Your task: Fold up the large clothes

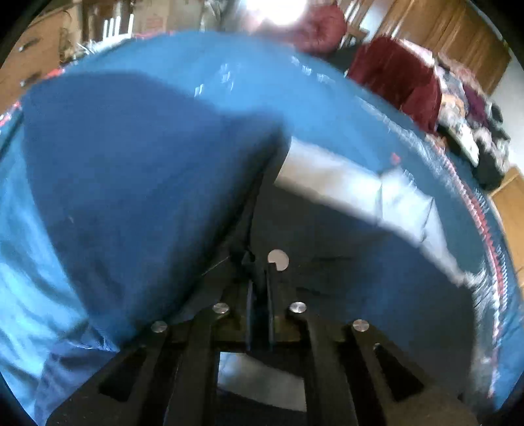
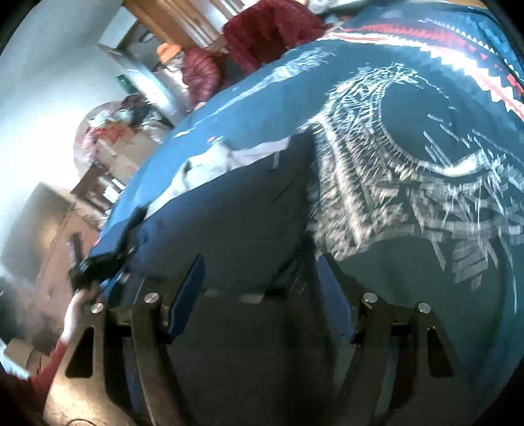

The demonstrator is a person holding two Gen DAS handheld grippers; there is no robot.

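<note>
Bedspread [image 2: 425, 59]; garment [image 1: 131, 164] between left fingers [image 1: 252, 304]

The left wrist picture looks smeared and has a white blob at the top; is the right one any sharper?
Left wrist view: motion blur smears the blue cloth, and a window's glare blows out the top. Right wrist view: blurred too, the white print streaked, the left wall washed out. Both bend edges, fisheye.

garment [image 2: 249, 209] on bedspread [image 2: 409, 108]; pillows [image 2: 268, 29] behind
</note>
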